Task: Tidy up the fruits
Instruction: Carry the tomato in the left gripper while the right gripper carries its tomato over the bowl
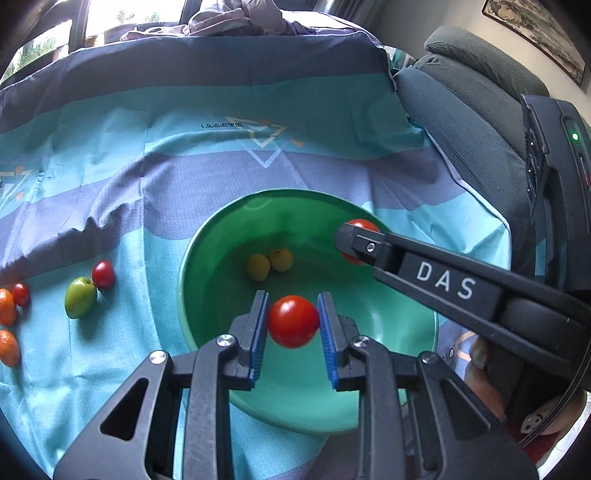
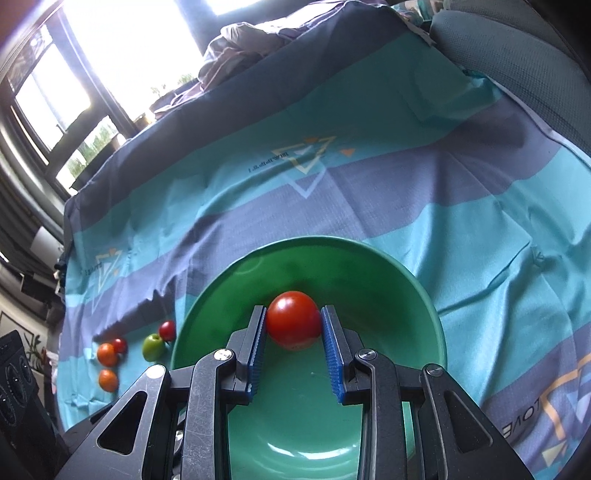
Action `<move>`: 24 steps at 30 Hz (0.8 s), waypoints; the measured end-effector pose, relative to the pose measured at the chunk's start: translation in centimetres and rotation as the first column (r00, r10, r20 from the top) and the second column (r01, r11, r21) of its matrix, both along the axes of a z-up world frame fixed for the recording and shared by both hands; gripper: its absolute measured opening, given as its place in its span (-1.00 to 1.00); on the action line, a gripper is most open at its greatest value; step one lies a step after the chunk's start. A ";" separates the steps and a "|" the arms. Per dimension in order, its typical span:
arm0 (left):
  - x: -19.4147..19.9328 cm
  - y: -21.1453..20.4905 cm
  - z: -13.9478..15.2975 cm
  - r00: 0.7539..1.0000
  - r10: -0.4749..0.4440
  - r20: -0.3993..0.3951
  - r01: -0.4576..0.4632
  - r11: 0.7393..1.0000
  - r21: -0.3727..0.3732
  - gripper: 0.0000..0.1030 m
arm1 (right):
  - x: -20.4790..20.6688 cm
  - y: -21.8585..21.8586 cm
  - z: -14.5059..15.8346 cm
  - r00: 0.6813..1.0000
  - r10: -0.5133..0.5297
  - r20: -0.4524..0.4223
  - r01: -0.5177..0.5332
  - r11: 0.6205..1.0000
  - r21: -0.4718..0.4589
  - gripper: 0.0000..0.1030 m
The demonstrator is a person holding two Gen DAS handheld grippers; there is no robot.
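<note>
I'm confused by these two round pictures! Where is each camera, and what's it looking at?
Left wrist: sits on the left gripper, faces the green bowl; a cherry tomato sits between its fingers, right gripper crossing.
Right wrist: sits on the right gripper, which pinches another cherry tomato over the bowl.
Shared: bowl, blue cloth.

This is a home, most likely a living room. A patterned blue and teal cloth point(image 1: 221, 155) covers the surface, with crumpled laundry point(image 2: 240, 40) heaped at its far edge. A grey padded chair point(image 1: 469, 92) stands at the right edge, a framed picture point(image 1: 535, 33) hangs on the wall, and a bright window point(image 2: 122, 48) shows potted plants point(image 2: 166, 88) on its sill.
</note>
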State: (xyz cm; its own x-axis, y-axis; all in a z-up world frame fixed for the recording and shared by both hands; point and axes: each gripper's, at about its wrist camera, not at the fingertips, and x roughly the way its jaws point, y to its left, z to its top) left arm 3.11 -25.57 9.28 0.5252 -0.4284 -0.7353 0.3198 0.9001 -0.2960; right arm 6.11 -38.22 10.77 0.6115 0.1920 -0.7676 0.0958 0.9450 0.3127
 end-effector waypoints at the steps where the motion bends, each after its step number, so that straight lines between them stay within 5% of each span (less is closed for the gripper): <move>1: 0.0 -0.1 0.0 1.000 -0.002 -0.001 0.002 1.000 0.002 -0.48 | 0.1 0.0 -0.1 1.000 0.000 -0.004 0.000 1.000 -0.005 -0.38; 24: 0.4 -0.7 -1.3 1.000 0.012 -0.017 -0.011 0.999 0.039 -0.48 | 0.7 0.0 -1.3 0.998 -0.014 -0.061 0.012 0.999 -0.038 -0.38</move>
